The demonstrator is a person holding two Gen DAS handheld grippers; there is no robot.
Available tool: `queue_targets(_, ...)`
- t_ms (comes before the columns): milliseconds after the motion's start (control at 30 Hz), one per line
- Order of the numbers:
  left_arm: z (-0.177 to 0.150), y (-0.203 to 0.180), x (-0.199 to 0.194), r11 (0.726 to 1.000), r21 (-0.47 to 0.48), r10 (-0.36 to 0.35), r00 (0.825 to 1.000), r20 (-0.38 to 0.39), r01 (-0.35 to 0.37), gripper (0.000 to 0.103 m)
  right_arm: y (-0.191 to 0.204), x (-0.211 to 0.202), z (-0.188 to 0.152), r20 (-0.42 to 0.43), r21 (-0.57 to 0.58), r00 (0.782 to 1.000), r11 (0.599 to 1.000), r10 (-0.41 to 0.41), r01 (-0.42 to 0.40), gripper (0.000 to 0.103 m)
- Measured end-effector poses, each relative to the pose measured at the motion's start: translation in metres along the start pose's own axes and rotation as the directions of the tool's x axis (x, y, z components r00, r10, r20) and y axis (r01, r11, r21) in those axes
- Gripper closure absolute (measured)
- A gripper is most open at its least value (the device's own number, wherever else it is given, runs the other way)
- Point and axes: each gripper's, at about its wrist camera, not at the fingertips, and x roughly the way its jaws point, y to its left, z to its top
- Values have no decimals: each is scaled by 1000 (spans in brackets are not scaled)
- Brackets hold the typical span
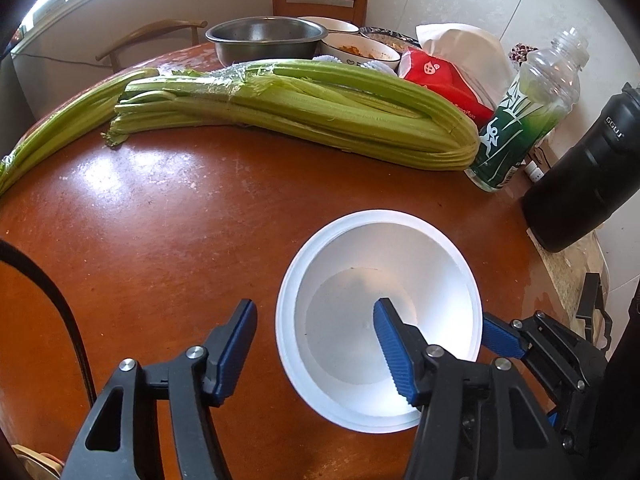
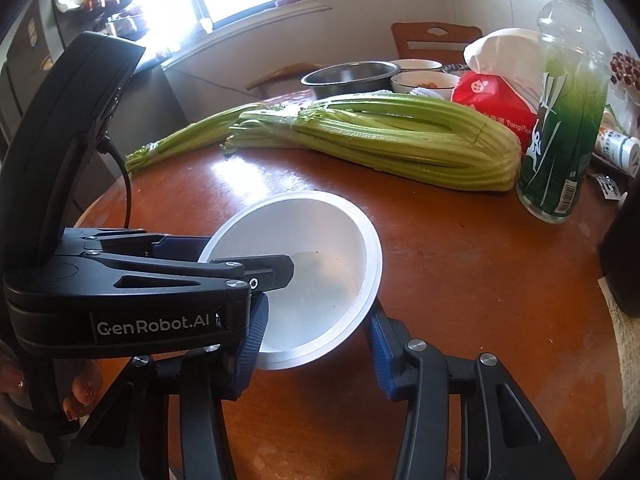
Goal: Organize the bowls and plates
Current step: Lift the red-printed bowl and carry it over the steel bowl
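A white bowl [image 1: 380,320] stands on the round brown table [image 1: 168,220]; it also shows in the right wrist view [image 2: 312,248]. My left gripper [image 1: 316,344] is open and straddles the bowl's left rim, with one finger inside the bowl and the other outside over the table. My right gripper [image 2: 316,344] is open at the bowl's near right side. Its fingers span the rim, and I cannot tell whether they touch it. The left gripper's body [image 2: 120,280] covers the bowl's left edge in the right wrist view.
A long celery bunch [image 1: 300,108] lies across the table's middle. A green drink bottle [image 1: 524,116], a black flask [image 1: 592,168] and a red tissue pack [image 1: 440,80] stand at the right. A steel basin [image 1: 266,38] and ceramic bowls [image 1: 360,50] sit at the back, with chairs behind.
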Motion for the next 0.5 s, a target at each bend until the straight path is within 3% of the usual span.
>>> queue_targets(100,-1,0,0,1000,3,-17,1000,-3,17,54,2,1,-1,-5,-2,1000,1000,22,-22,59)
queue_targets(500,-3,-7,-13,999,29,-32,999,22,31,54,3,-9,-2,4,18,999,999,33,-33,59)
